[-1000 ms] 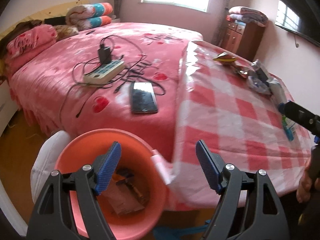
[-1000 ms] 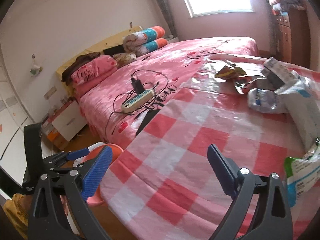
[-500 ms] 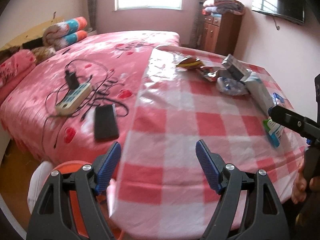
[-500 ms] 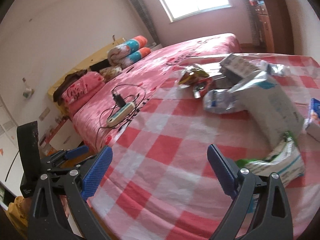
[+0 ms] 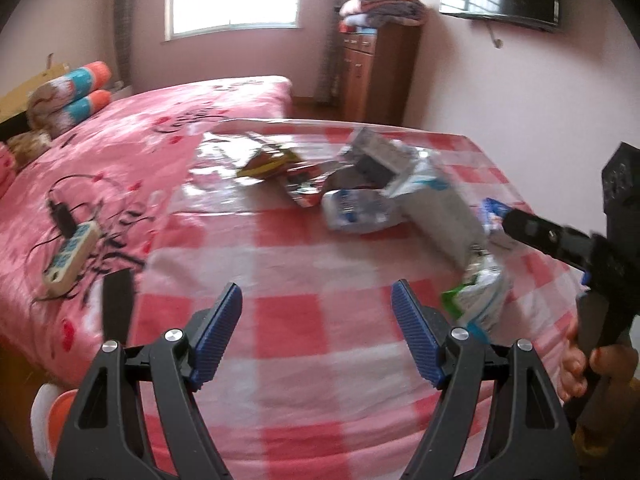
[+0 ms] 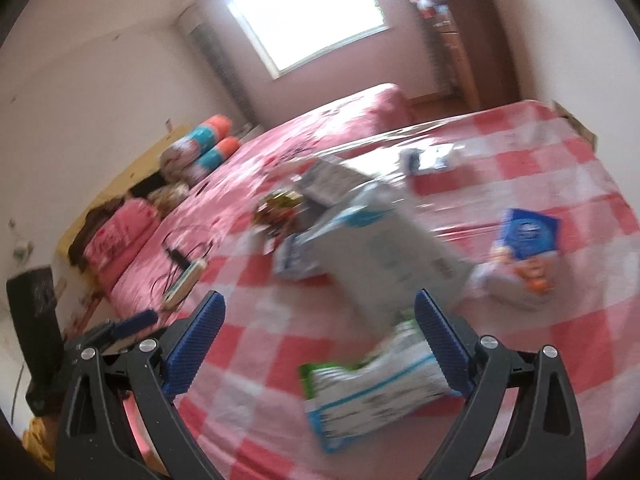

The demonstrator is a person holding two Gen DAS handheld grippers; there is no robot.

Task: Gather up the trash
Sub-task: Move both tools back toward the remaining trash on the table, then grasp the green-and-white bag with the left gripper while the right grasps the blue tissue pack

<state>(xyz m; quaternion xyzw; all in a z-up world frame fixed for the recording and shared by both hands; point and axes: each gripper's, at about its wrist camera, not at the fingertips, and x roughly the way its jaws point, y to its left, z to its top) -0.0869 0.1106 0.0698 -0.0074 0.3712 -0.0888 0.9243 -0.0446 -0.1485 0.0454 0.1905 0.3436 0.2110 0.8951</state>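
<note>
Several pieces of trash lie uncollected on the table [image 5: 304, 320], which wears a red-and-white checked cloth under clear plastic. Nearest the right tool [image 6: 320, 344] is a crumpled green-and-white wrapper [image 6: 372, 392], lying just ahead of and partly between its blue pads, which stand spread and press on nothing. Behind the wrapper sits a grey carton [image 6: 384, 256] on its side, a blue-fronted snack bag [image 6: 524, 248] off to the right, and further back a flattened white-and-blue packet [image 5: 356, 210] plus a yellow and red foil wrapper [image 5: 276, 162]. The left tool [image 5: 316, 336] also hangs empty with pads apart over bare cloth. An orange bin [image 5: 66, 402] peeks out at the table's near-left corner; its contents are hidden. Judging by the litter, most of the work remains, and the green-and-white wrapper looks like the likeliest next pick.
</note>
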